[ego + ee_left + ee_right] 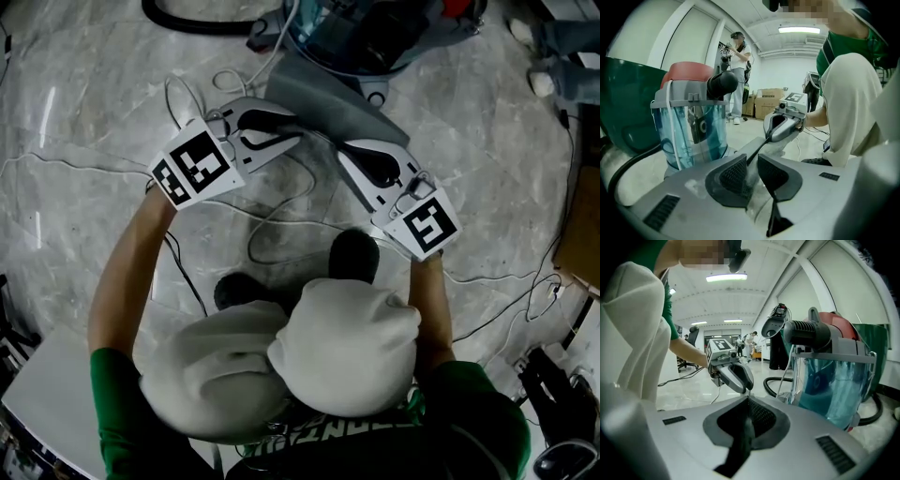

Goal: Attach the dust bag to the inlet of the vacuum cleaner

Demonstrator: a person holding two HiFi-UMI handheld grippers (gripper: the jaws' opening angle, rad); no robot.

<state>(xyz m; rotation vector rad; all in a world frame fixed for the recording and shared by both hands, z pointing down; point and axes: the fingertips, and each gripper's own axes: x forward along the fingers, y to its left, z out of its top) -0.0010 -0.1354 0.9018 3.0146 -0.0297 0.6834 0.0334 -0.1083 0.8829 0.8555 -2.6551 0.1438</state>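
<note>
A grey cloth dust bag (pixel 328 108) hangs stretched between my two grippers above the marble floor. My left gripper (pixel 295 131) is shut on its left edge; in the left gripper view the fabric (pixel 749 149) sits between the pads of that gripper (pixel 751 173). My right gripper (pixel 345 150) is shut on the bag's right edge, and a dark fold of cloth (pixel 743 441) is pinched in its jaws (pixel 747 416). Just beyond the bag stands the vacuum cleaner (pixel 375 33), a clear blue canister (pixel 691 126) with a red top and a black hose socket (pixel 806 333).
Thin cables (pixel 272 220) loop across the floor under my hands. A black hose (pixel 187 19) curls at the far left of the vacuum. A green bin (pixel 623 108) stands behind it. Another person (pixel 736 70) and cardboard boxes (pixel 771 101) are far off.
</note>
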